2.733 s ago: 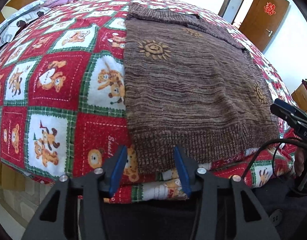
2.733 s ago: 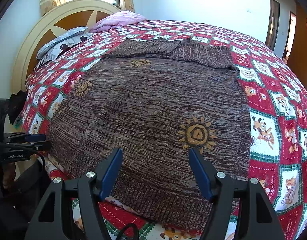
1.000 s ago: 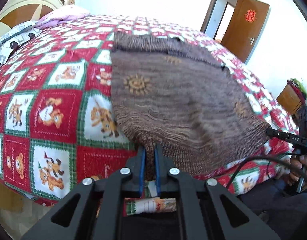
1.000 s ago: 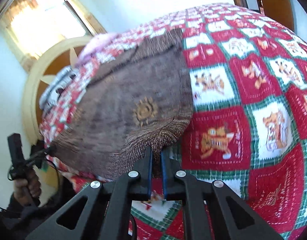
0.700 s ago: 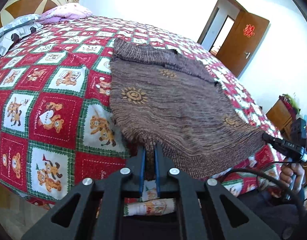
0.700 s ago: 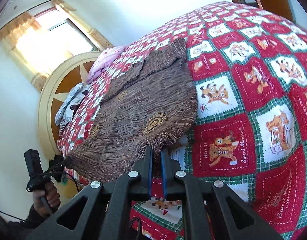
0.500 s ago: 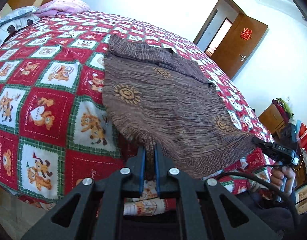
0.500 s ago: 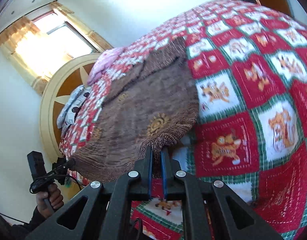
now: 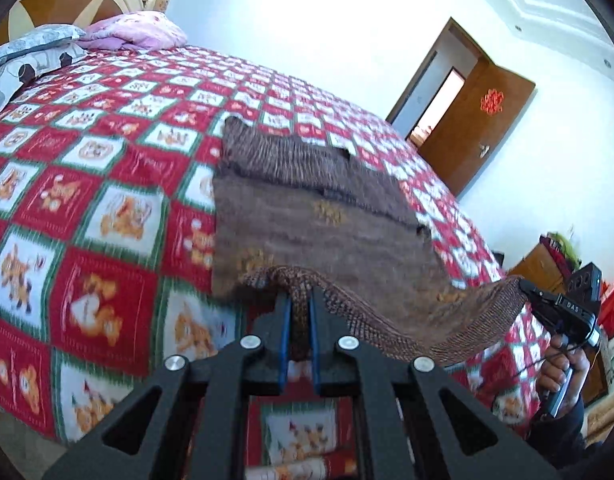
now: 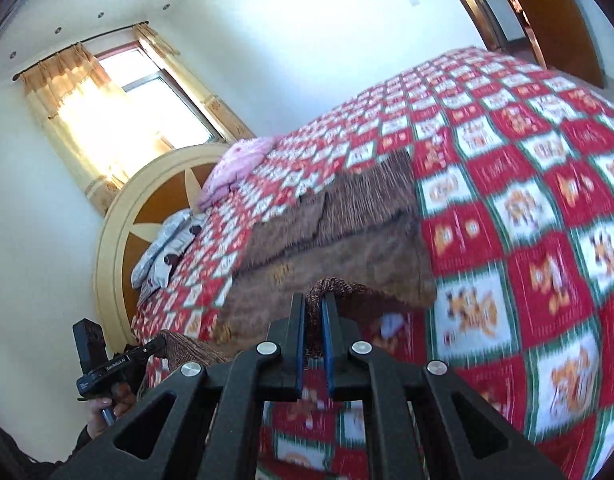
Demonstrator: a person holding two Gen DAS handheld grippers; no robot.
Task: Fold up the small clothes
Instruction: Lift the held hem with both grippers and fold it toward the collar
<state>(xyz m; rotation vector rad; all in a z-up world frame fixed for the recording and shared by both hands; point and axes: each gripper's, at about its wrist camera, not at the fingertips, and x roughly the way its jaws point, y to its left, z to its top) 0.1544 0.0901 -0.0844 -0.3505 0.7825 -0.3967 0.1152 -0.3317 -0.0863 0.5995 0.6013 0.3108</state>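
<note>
A brown knitted sweater (image 9: 327, 216) with orange sun motifs lies on the red teddy-bear quilt (image 9: 87, 208), sleeves folded across its far end. My left gripper (image 9: 298, 304) is shut on the left corner of the ribbed hem and holds it above the bed. My right gripper (image 10: 313, 300) is shut on the right corner of the hem of the sweater (image 10: 347, 240). The hem hangs lifted between the two grippers. The right gripper also shows in the left wrist view (image 9: 527, 288), and the left gripper in the right wrist view (image 10: 159, 342), each pinching the hem.
Pillows (image 9: 31, 56) and a round headboard (image 10: 119, 248) are at the far end of the bed. A window (image 10: 127, 120) is behind it. An open wooden door (image 9: 475, 128) is at the right. A wooden cabinet (image 9: 547, 264) stands by the bed's right side.
Both grippers closed on the sweater's hem corners, then raised the hem and carried it forward over the sweater's body toward the far end of the bed.
</note>
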